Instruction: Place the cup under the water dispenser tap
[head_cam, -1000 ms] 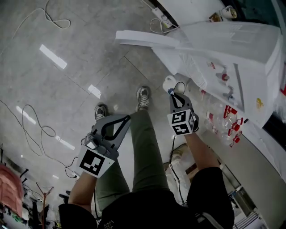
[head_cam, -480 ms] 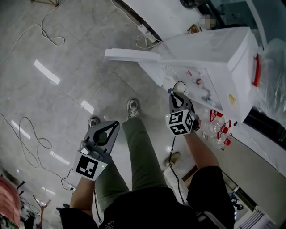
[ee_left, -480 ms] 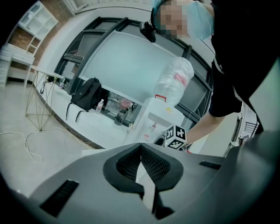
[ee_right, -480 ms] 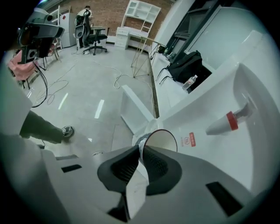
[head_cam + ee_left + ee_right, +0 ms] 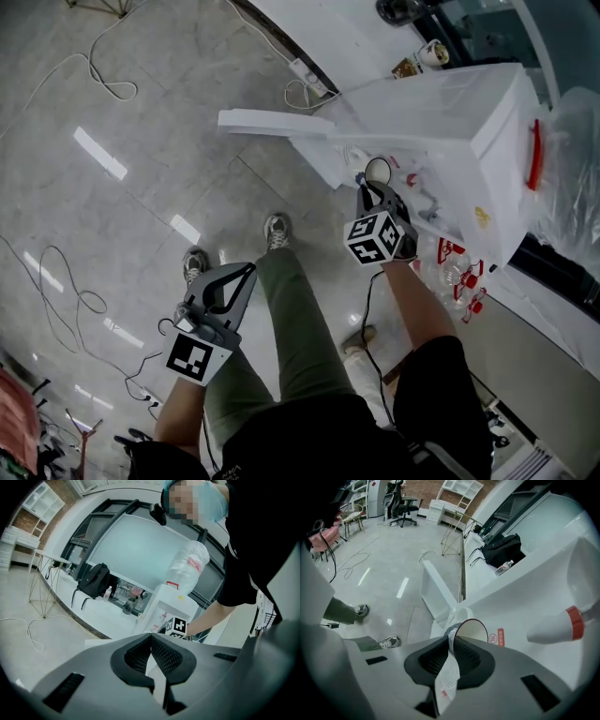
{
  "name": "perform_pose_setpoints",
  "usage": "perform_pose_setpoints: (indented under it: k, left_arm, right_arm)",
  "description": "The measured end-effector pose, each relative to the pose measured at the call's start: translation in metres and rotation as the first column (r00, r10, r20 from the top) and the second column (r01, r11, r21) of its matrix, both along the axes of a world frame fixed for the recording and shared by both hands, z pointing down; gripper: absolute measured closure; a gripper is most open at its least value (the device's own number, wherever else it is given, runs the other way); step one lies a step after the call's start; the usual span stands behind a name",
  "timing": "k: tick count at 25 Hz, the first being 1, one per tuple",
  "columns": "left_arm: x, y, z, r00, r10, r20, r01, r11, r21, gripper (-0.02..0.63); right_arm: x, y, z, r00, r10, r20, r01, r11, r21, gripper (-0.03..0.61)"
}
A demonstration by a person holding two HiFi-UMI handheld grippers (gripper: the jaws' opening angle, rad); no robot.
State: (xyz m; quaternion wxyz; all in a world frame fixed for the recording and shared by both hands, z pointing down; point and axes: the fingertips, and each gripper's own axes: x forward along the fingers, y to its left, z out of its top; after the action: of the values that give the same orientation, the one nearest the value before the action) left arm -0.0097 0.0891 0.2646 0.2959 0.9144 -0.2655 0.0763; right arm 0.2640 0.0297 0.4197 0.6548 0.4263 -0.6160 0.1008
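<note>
The paper cup point(image 5: 472, 631) was pinched by its rim in the right gripper point(image 5: 452, 639) and judged light, easily squashed. The left gripper point(image 5: 151, 638) was closed on nothing

We see a white paper cup point(image 5: 471, 631) with a dark rim and a printed wall, pinched by that wall between the jaws of the right hand-held gripper point(image 5: 451, 638), held in the air with its open mouth showing. The water dispenser tap point(image 5: 555, 625), white with a red tip, sticks out near it, not touching
</note>
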Motion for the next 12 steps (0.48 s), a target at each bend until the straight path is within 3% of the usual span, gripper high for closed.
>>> perform_pose_setpoints:
  k: [6,12]
  left_arm:
    - [-0.0050,0.0017,0.0046,1.000,-0.003,0.008,0.003,1.000,-0.010,0.595]
    - [-0.0064,0.0046,-0.0026,1.000,0.015,0.023,-0.015,1.000,0.004,0.594]
  right_arm:
    - [-0.0021,-0.0041,0.0064,0.999,-0.018,-0.039,0.019,1.000,0.019,0.515]
    - [-0.0020,-0.0045,0.0006,0.999,0.039,-0.019,-0.037,0.995,0.095,0.515]
